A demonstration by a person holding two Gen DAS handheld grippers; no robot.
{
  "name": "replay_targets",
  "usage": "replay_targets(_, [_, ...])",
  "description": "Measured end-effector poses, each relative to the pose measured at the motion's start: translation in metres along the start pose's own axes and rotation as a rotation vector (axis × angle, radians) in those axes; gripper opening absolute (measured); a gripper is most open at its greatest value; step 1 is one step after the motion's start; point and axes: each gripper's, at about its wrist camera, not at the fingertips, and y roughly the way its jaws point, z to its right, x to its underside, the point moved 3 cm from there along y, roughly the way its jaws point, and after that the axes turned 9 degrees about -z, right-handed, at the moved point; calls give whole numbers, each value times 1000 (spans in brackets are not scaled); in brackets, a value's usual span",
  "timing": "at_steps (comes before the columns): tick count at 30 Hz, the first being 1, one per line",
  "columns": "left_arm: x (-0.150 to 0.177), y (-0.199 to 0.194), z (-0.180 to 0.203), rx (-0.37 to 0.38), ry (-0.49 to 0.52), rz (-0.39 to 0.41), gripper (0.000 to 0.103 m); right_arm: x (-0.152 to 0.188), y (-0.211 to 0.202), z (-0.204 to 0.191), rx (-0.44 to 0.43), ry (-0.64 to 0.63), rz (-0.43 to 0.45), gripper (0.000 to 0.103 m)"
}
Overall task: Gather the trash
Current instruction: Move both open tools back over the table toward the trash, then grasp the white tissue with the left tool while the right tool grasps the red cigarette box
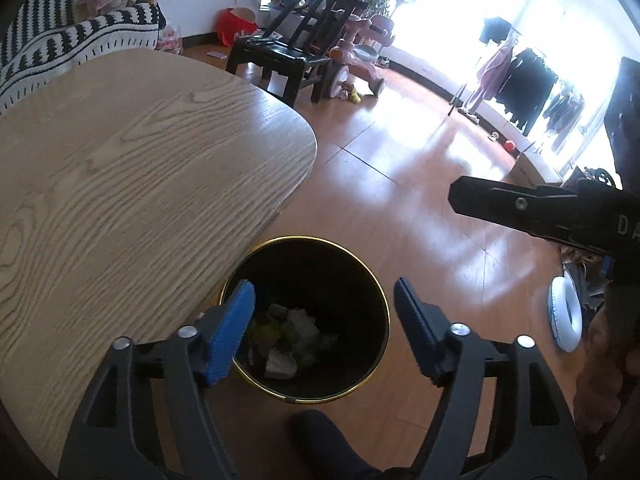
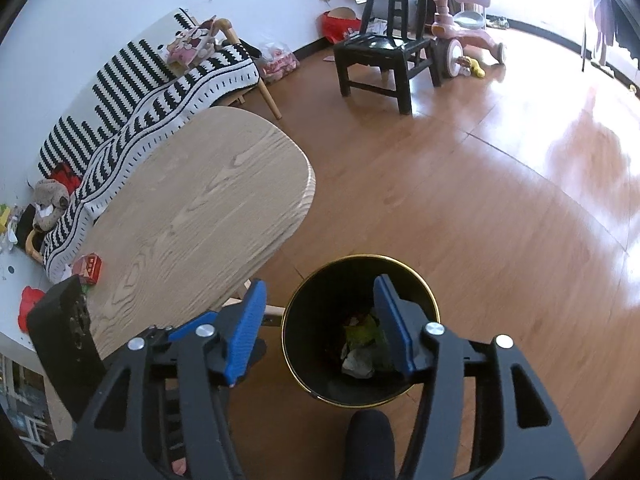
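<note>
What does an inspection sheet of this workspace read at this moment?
Surface: wooden table, mostly bare.
Job's things: black bin on the floor beside the table, crumpled trash inside.
Clutter: small red carton at the table's edge.
Grippers: left gripper and right gripper open over the bin, nothing between the pads.
Cables: nothing seen.
Surroundings: striped sofa, black chair, pink tricycle.

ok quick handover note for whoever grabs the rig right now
Left hand-held gripper: open, empty, above the trash bin.
Right hand-held gripper: open, empty, over the same bin.
Done: crumpled trash lies at the bin's bottom; the bin stands on the floor beside the wooden table.
Left: a small red carton sits on the table's far edge; probably next if it counts as trash.
</note>
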Motion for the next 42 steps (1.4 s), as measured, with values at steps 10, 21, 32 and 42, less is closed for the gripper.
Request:
replay_targets(10, [9,-72,-57,-70,-77,104,85,-13,-1,-68,-40,-98,50,74])
replay_targets(21, [70,-184,-205,-281,-348,218,86,-16,43,-246,-198,-301,-17,74])
replay_targets(32, [158,-272,-355,-445,-682,289,86,2,120,-407,-348,-466,-121,75])
replay_targets(42, [173,-273,-428,-476,-826,255,86,10,194,-469,-258,-693,-139,81])
